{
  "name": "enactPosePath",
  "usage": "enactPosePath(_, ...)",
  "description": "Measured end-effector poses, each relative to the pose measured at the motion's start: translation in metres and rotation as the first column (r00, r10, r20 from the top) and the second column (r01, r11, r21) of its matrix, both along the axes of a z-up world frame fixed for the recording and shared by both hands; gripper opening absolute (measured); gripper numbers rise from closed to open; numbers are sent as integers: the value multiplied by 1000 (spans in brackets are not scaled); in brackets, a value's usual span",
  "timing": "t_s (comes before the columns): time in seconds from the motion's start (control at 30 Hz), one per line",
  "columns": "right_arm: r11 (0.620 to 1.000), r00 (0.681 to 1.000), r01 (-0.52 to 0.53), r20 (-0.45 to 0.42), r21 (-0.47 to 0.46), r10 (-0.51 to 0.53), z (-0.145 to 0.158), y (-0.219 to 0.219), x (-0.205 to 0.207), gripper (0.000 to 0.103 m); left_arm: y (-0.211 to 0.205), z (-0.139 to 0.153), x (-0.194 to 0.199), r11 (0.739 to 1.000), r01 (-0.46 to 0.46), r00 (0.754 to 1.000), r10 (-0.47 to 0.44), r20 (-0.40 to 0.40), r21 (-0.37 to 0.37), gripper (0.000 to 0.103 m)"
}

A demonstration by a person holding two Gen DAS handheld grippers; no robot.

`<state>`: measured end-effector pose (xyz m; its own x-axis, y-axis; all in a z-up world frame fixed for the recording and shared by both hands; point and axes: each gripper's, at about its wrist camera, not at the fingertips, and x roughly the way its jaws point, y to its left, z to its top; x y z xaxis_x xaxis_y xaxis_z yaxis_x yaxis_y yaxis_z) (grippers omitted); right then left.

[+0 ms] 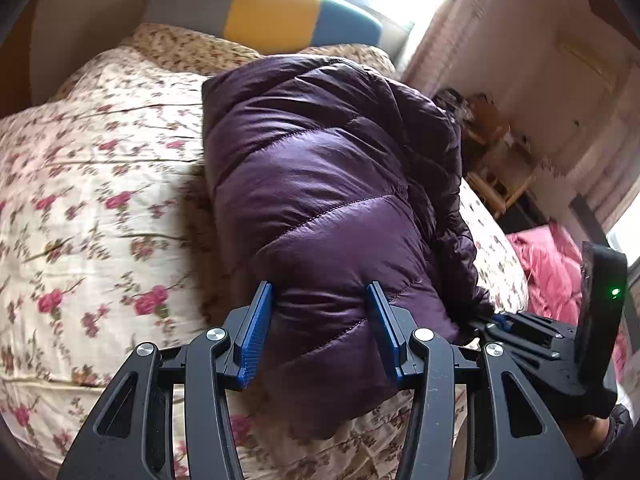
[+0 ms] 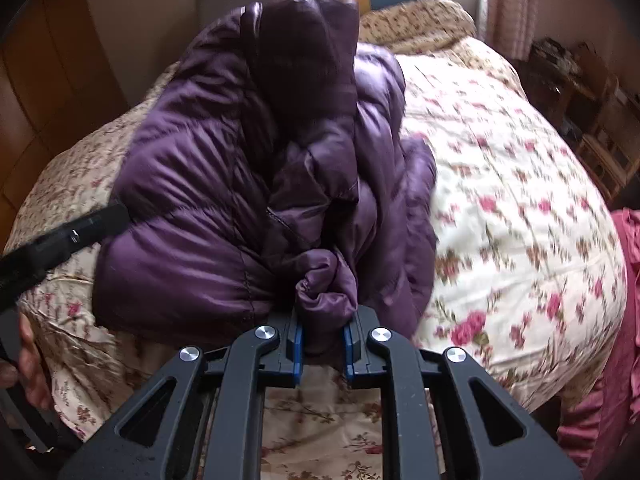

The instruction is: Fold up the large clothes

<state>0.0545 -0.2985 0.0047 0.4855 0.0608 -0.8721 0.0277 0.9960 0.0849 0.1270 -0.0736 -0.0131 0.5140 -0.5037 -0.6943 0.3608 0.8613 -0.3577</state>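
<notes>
A puffy purple quilted jacket [image 1: 320, 168] lies folded lengthwise on the floral bed quilt [image 1: 100, 200]. My left gripper [image 1: 320, 292] has its blue pads pressed on either side of the jacket's near end, which bulges between them. In the right wrist view the jacket [image 2: 192, 184] is bunched, with a dark sleeve or hood piled on top. My right gripper [image 2: 323, 324] is shut on a crumpled wad of the jacket's fabric at its near edge. The right gripper [image 1: 496, 320] also shows at the jacket's right side in the left wrist view.
A headboard [image 1: 272, 12] striped grey, yellow and blue stands at the far end of the bed. Pink bedding [image 1: 548, 264] lies off the right edge, with wooden furniture [image 1: 496, 168] beyond. A brown wardrobe [image 2: 48, 80] stands on the left. A hand [image 2: 32, 364] holds the left gripper.
</notes>
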Motion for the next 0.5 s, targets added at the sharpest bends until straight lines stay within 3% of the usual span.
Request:
enactPosePath(0.23,999,999,31,32,40,-33,-37,-17,-9,10,-34,-25,10,997,41,999,-42,14,73,49)
enactPosePath(0.33,999,998,32,58,42,-35,-41,-17,-10,10,-39,-39,15,996,26,999,-28,17,84,49)
enactPosePath(0.5,997,997,55,59,58,-58,-33,-19,-11,13,-37,-33,11,997,21,999,-23,30,81,49)
